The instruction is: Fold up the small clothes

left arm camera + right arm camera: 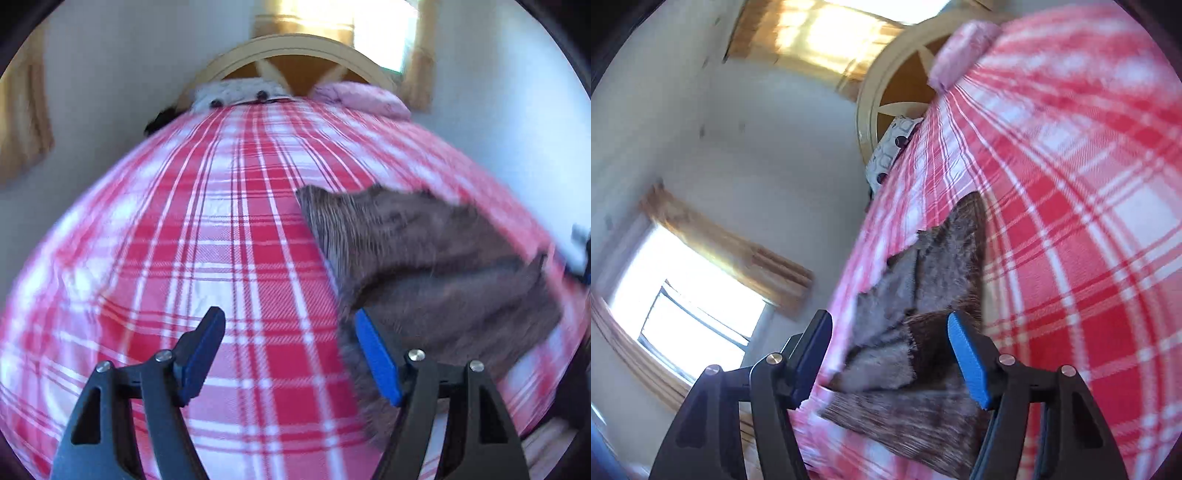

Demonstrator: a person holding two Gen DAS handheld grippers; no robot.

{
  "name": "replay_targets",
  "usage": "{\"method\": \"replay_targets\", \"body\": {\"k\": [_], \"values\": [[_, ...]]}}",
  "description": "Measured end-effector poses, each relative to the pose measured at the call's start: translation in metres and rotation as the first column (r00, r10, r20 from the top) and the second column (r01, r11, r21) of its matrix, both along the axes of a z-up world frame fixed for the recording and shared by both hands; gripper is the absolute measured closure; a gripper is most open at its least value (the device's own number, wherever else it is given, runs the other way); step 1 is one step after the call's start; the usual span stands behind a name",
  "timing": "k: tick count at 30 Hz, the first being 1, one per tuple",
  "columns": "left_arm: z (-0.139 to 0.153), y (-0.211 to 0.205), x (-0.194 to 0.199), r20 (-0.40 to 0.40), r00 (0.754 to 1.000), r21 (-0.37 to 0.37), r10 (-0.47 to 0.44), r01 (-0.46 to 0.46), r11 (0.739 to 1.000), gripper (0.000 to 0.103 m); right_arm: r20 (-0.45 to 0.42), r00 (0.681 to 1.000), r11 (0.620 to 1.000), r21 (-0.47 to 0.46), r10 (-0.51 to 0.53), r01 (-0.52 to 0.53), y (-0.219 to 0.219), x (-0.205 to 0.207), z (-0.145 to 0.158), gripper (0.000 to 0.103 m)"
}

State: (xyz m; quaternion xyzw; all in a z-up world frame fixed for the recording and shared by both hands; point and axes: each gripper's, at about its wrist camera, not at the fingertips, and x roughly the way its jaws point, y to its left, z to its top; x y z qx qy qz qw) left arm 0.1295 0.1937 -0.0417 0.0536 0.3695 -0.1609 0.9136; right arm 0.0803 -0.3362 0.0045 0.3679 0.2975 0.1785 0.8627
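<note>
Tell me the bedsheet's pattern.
Red, pink and white plaid; the bedsheet shows best in the left wrist view.

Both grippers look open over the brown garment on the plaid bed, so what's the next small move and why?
Probably bring the left gripper right, onto the near edge of the brown-grey ribbed garment, ready to take it up for another fold. Both grippers are open and hold nothing; the right gripper already frames the cloth, which lies partly folded with layers overlapping on the red-and-white plaid bedspread.

The garment (424, 258) lies on the bedspread (184, 229), ahead and right of the left gripper (288, 354) — pillows (240, 94) and headboard (295, 48) far beyond.
</note>
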Motion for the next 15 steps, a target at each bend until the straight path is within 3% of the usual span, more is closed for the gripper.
{"method": "replay_targets", "body": {"k": [2,4,8,12,13,15], "values": [[-0.007,-0.008,-0.007,0.032,0.998,0.095,-0.055,0.052,0.994,0.027,-0.011,1.0,0.995,-0.096,0.008,-0.009,0.01,-0.01,0.001,0.037],[-0.015,-0.023,-0.013,0.058,0.99,0.209,-0.127,0.112,0.972,0.027,-0.032,0.999,0.989,-0.144,0.023,-0.027,0.02,-0.014,-0.005,0.037],[-0.027,-0.064,-0.013,0.054,0.944,0.38,-0.325,0.281,0.881,0.027,-0.053,0.998,0.989,-0.14,0.042,-0.049,0.033,-0.018,-0.016,0.037],[-0.035,-0.093,0.0,0.045,0.903,0.457,-0.427,0.361,0.813,0.026,-0.06,0.997,0.985,-0.164,0.045,-0.055,0.039,-0.015,-0.016,0.037],[-0.035,-0.097,0.004,0.044,0.896,0.454,-0.441,0.375,0.808,0.026,-0.073,0.996,0.984,-0.167,0.043,-0.055,0.039,-0.016,-0.014,0.037],[-0.035,-0.103,0.009,0.037,0.882,0.427,-0.47,0.412,0.805,0.036,-0.071,0.997,0.978,-0.203,0.032,-0.046,0.037,-0.017,-0.01,0.037]]}}
